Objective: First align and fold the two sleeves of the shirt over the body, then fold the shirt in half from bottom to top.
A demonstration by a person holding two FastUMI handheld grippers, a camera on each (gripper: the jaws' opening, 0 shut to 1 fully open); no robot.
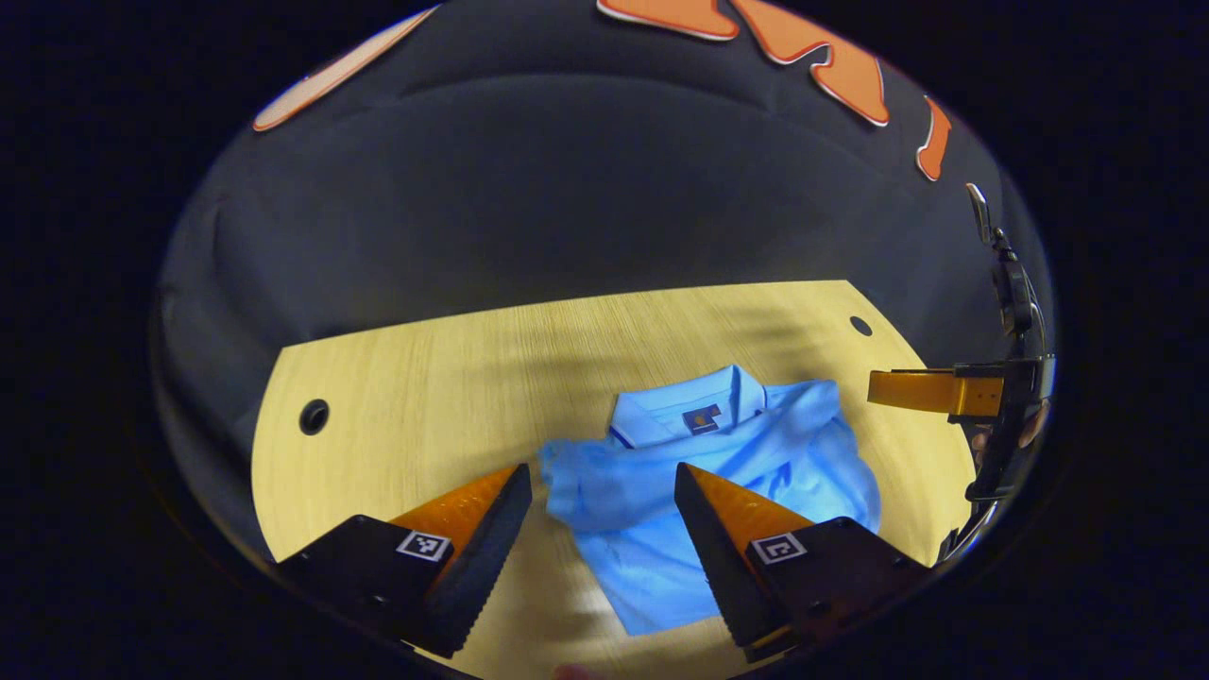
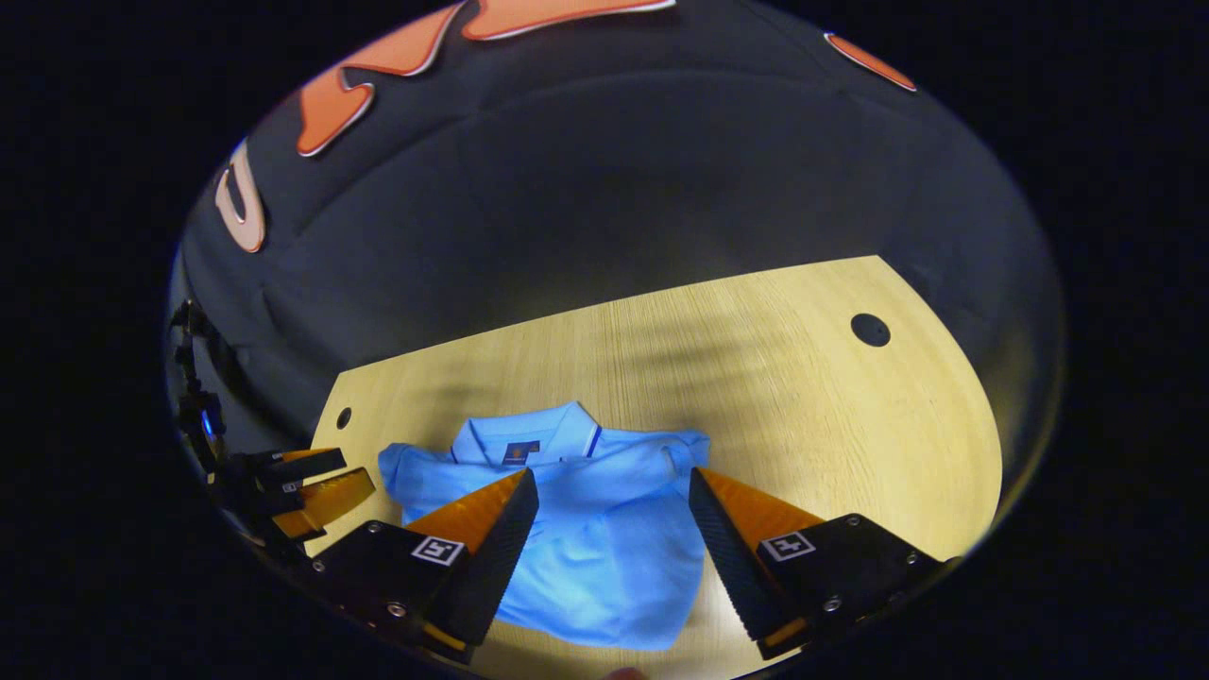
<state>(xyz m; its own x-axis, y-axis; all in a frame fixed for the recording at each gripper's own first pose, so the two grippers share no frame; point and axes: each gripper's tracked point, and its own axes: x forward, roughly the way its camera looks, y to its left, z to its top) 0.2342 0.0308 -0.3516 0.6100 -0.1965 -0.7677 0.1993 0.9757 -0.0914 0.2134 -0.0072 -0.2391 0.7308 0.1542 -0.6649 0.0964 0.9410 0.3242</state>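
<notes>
Two grippers, both held above the table, neither touching cloth. Left gripper: fingers spread wide, nothing between them, poised over the near left part of the light blue short-sleeved polo shirt. Right gripper: fingers likewise parted and empty, over the shirt's middle.

Shirt lay flat on the pale wood-grain table, collar pointing toward the far edge, hem toward the near edge; long axis ran near to far. Both sleeves lay folded in over the body, the fabric rumpled at the shoulders.

Bare wood lay open beyond the collar as far as the table's far edge, and broadly to the right of the shirt in the right gripper view. One dark round hole sat near the far right corner, another near the far left.

Left gripper view caught the right gripper at its right edge, beside the shirt; right gripper view caught the left gripper at its left edge.
</notes>
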